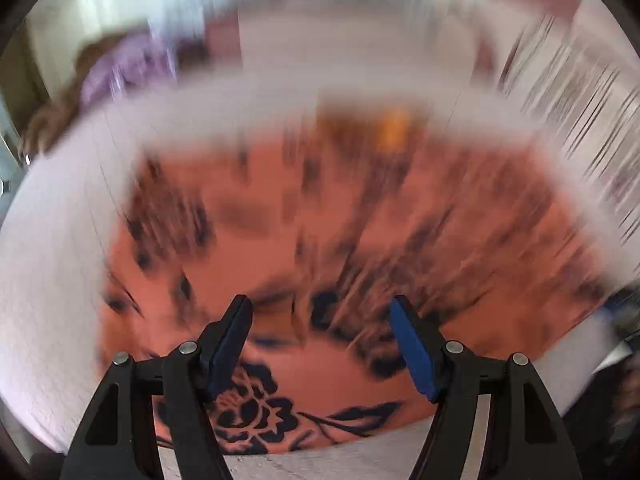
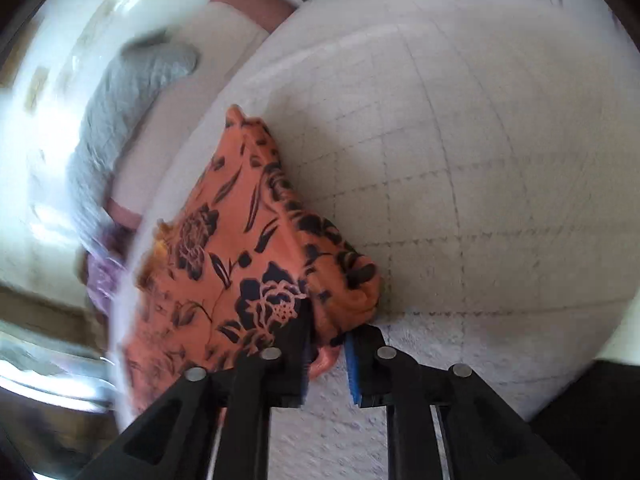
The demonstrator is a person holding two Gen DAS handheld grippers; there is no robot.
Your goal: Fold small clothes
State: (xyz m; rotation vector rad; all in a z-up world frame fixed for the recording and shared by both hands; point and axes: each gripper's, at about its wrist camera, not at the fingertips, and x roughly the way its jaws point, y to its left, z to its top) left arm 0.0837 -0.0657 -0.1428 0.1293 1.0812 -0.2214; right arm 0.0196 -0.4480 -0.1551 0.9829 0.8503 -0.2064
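An orange garment with a dark blue flower print (image 1: 328, 248) lies spread on a white mat (image 1: 52, 280) in the blurred left wrist view. My left gripper (image 1: 322, 316) is open and empty, hovering above the garment's near part. In the right wrist view my right gripper (image 2: 326, 328) is shut on a bunched edge of the same garment (image 2: 240, 240), which is lifted and drapes to the left of the fingers. The pinched fabric hides the pad faces.
The white mat with a faint grid (image 2: 460, 160) covers the surface to the right of the garment. A grey cloth (image 2: 120, 108) and a purple cloth (image 1: 120, 68) lie beyond the mat's far edge. A striped fabric (image 1: 568, 92) lies at the right.
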